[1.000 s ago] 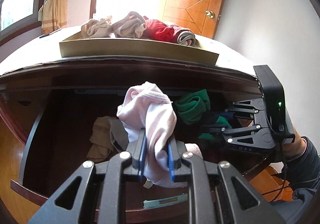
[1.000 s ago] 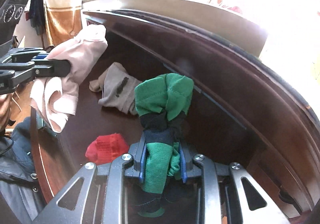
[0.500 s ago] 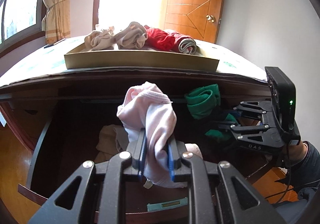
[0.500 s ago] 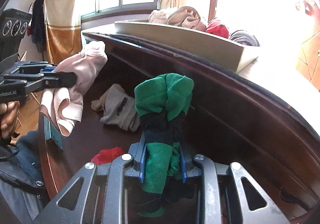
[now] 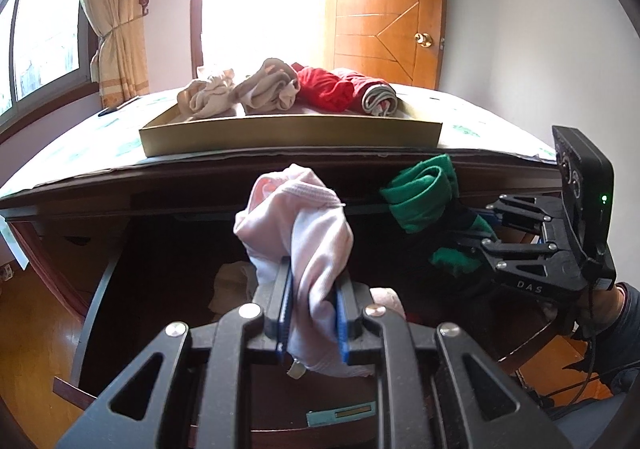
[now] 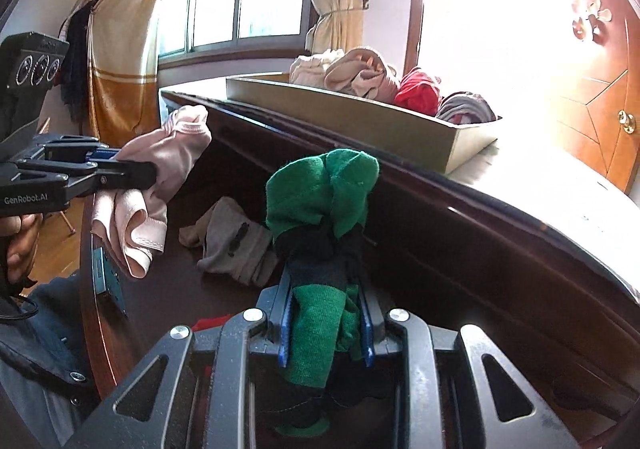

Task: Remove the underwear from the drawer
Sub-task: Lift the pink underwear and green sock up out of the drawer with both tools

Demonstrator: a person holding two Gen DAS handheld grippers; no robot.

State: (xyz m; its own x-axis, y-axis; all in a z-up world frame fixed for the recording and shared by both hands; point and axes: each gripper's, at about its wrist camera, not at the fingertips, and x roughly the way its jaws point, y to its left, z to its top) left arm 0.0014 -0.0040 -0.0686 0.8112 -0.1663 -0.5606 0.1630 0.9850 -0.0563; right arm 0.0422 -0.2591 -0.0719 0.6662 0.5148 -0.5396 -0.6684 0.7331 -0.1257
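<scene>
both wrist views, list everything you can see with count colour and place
pink underwear: 1, pale pink, held above the drawer
green underwear: 1, green with dark band, held above the drawer
grey-beige garment: 1, lying on the drawer floor
red garment: 1, red, in the drawer near its front, mostly hidden
drawer: 1, dark wood, pulled open
tray: 1, tan, on the cabinet top
clothes in tray: about 4, beige, tan, red, grey, bunched along its far side
door: 1, orange wood, behind the cabinet
curtains: yellow-orange, tied back by the window
left gripper: shut on the pink underwear
right gripper: shut on the green underwear
</scene>
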